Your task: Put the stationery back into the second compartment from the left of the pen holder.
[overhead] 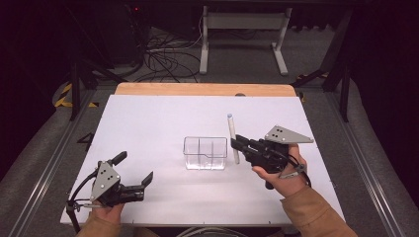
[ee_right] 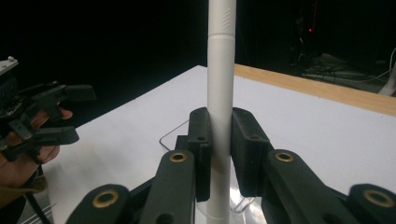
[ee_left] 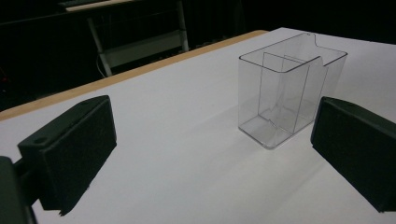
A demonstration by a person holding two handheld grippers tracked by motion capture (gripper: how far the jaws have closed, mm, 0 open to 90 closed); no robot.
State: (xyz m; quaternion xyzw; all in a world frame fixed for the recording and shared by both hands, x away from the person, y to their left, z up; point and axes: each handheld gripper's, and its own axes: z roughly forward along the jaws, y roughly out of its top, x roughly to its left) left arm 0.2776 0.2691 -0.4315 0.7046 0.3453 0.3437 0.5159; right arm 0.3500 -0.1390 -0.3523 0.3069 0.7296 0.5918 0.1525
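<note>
Right gripper (overhead: 236, 144): its jaws are squeezing a white pen (overhead: 232, 139). In the right gripper view the two black pads are pressing on both sides of the pen.
Pen: it is standing almost straight up in the jaws, with its top end pointing up. It is sitting just beside the right side of the clear box (overhead: 205, 153), with its lower end hanging down near the table.
Left gripper (overhead: 133, 172): its jaws are standing wide open and holding nothing. It is resting low, near the front left corner of the table.
Clear box: it is standing upright in the middle of the table, with walls inside splitting it into parts.
Table (overhead: 148, 118): it is wearing a white top, with a wooden edge at the far side.
</note>
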